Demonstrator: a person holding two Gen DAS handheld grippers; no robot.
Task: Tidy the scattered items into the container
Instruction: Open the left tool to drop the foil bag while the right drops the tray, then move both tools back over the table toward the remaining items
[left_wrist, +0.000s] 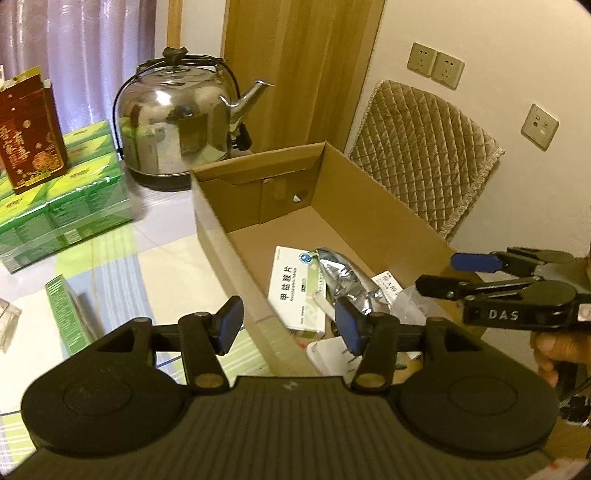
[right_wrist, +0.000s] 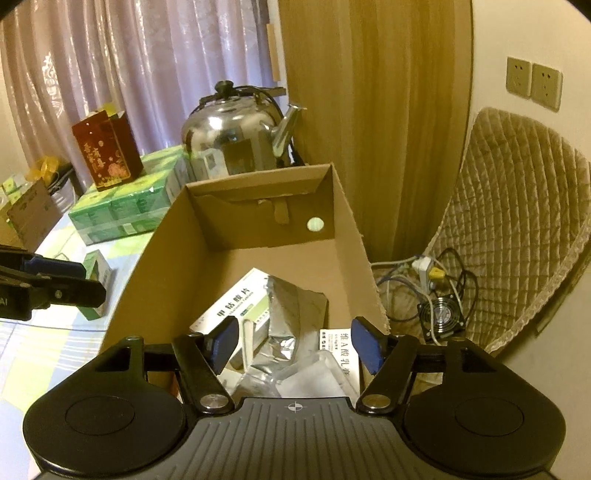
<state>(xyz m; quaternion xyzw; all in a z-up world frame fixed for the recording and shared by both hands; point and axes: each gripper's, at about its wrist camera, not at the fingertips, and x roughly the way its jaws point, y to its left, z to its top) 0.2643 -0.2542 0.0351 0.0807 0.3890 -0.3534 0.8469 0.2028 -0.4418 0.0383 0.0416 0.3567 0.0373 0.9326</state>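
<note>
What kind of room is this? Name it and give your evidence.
Probably a room in a home, perhaps a dining corner: a steel kettle on a cloth-covered table, sheer curtains, and a quilted chair cover beside wall sockets.

leaflet (right_wrist: 341, 352): partly hidden by jaws | green box (left_wrist: 68, 314): print unreadable

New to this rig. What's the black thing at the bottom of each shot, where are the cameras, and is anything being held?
No robot here: a person holds a two-finger gripper in each hand, with a fisheye camera on each looking along its fingers. One picture is from the left gripper, the other from the right gripper. Both are open and hold nothing. Both point into a cardboard box that holds a white medicine box, a foil pouch and a leaflet. A small green box remains on the table, outside it. A kettle stands behind.
</note>
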